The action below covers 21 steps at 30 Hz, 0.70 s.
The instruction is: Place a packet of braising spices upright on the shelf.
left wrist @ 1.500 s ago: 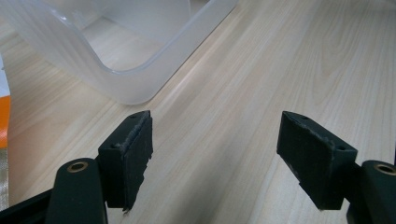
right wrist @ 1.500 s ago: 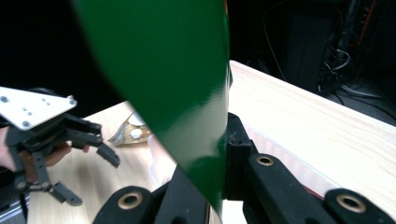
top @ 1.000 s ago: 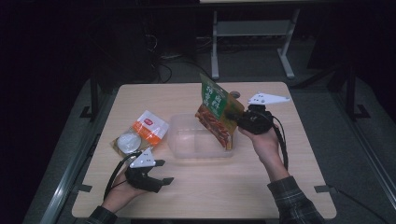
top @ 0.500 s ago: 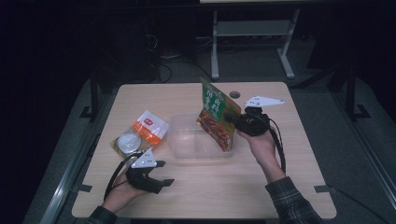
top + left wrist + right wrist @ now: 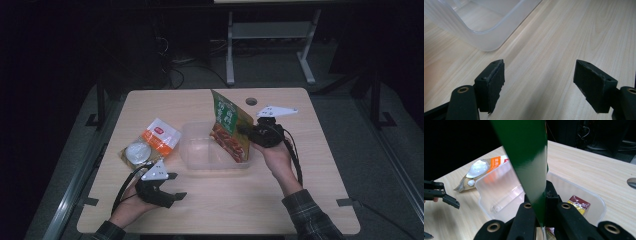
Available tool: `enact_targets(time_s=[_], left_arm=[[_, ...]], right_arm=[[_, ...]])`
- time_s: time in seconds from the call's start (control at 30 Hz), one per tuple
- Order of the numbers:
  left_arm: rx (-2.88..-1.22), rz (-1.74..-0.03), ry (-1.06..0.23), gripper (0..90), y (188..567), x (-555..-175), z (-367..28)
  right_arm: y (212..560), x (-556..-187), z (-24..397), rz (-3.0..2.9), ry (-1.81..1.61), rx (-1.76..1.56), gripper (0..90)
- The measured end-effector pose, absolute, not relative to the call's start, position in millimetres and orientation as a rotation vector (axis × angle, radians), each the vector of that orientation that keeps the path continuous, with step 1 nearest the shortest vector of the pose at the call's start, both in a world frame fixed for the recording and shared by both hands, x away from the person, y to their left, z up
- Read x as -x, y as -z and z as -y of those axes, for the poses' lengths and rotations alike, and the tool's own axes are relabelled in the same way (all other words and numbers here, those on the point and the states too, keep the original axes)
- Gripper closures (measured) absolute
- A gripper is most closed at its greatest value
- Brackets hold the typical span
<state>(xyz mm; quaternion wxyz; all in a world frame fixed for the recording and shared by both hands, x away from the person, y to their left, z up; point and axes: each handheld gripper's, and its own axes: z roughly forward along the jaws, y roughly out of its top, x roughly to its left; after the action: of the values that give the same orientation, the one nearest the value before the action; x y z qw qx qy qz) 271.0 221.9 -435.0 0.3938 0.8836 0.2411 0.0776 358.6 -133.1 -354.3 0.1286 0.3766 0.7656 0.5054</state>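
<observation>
Here, table [image 5: 300, 200]: pale wood, cable hole [image 5: 251, 101] at far edge.
Room: dark; white frame [image 5: 270, 35] behind.
Tub [image 5: 200, 167]: clear, mid-table.
Green pouch [image 5: 230, 125]: upright over tub, pinched by right gripper [image 5: 245, 131].
Left gripper [image 5: 176, 186]: jaws wide, empty, near edge.
Orange pouch [image 5: 152, 142]: left of tub.

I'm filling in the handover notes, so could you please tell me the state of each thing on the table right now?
Green packet: upright, lower end in the box, held by the right tool.
Clear box: open, no lid.
Orange packet: flat on the table, untouched.
Left tool: open, holding nothing.
Right tool: shut on the green packet.
</observation>
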Motion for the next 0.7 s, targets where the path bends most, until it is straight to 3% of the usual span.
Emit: enact_targets(time_s=[0.7], left_arm=[[-2.267, -0.594, -0.175, 23.6, 438.5, -271.6, -219.8]], right_arm=[[360.5, -362.6, 131.1, -2.248, -1.445, -1.115, 86.1]])
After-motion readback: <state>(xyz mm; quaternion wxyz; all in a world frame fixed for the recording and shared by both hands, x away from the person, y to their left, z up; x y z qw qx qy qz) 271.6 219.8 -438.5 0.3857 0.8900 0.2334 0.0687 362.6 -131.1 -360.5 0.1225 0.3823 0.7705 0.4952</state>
